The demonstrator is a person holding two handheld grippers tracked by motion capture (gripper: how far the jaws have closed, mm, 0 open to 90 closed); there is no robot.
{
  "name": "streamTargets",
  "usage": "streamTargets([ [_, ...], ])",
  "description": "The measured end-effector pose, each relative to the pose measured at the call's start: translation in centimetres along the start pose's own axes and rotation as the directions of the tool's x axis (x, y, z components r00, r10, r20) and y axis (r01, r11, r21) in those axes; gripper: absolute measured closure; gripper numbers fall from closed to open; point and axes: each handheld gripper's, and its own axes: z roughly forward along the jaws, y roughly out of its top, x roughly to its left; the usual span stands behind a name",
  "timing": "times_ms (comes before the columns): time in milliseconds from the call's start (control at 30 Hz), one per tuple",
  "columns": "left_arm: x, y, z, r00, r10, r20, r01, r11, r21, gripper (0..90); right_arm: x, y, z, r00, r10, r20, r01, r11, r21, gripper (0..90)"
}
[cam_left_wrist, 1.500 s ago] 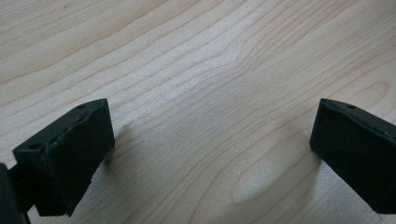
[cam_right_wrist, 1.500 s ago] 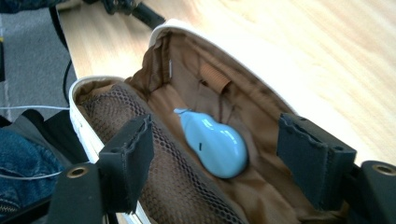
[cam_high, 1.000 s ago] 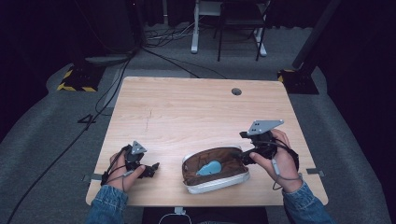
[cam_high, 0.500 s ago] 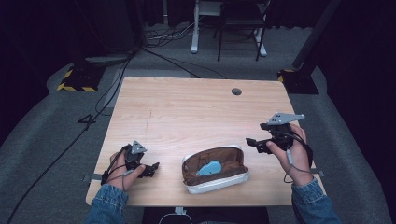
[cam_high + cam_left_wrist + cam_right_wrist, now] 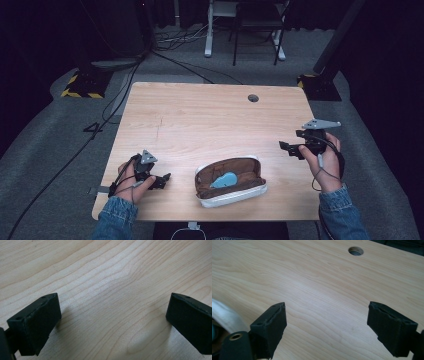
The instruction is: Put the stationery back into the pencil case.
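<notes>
The open pouch (image 5: 231,181) lies at the tabletop's (image 5: 210,120) near edge between both grippers, the left gripper (image 5: 165,178) near it, the right gripper (image 5: 286,146) by the right edge, both fingers released over bare wood.

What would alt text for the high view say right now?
An open pouch with a brown lining and a light blue item inside lies near the front edge of a wooden table. The left hand-held gripper sits open to its left, the right hand-held gripper open to its right, neither touching it.
</notes>
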Motion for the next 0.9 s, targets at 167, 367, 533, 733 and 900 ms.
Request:
streamTargets([
  [167, 0.1, 0.1, 0.0, 0.9999, 0.015, -0.002, -0.015, 0.9999, 0.003, 0.0, -2.0, -1.4, 0.8, 0.9973, 0.064, 0.037, -0.065, 0.998, 0.008, 16.5],
  [367, 0.1, 0.0, 0.0, 1.0000, 0.008, 0.000, -0.008, 1.0000, 0.000, 0.0, -3.4, -2.4, 1.4, 0.9938, 0.092, 0.063, -0.092, 0.996, 0.005, 16.5],
  [533, 0.1, 0.0, 0.0, 1.0000, 0.008, -0.001, -0.008, 1.0000, 0.000, 0.0, -4.5, -3.4, 2.1, 0.9914, 0.107, 0.075, -0.108, 0.994, 0.006, 16.5],
  [733, 0.1, 0.0, 0.0, 1.0000, 0.008, -0.001, -0.008, 1.0000, 0.001, 0.0, -5.5, -4.4, 2.9, 0.9916, 0.108, 0.071, -0.109, 0.994, 0.008, 16.6],
  [900, 0.1, 0.0, 0.0, 1.0000, 0.009, -0.001, -0.009, 1.0000, 0.000, 0.0, -6.1, -5.5, 4.0, 0.9910, 0.110, 0.076, -0.112, 0.994, 0.015, 16.5],
])
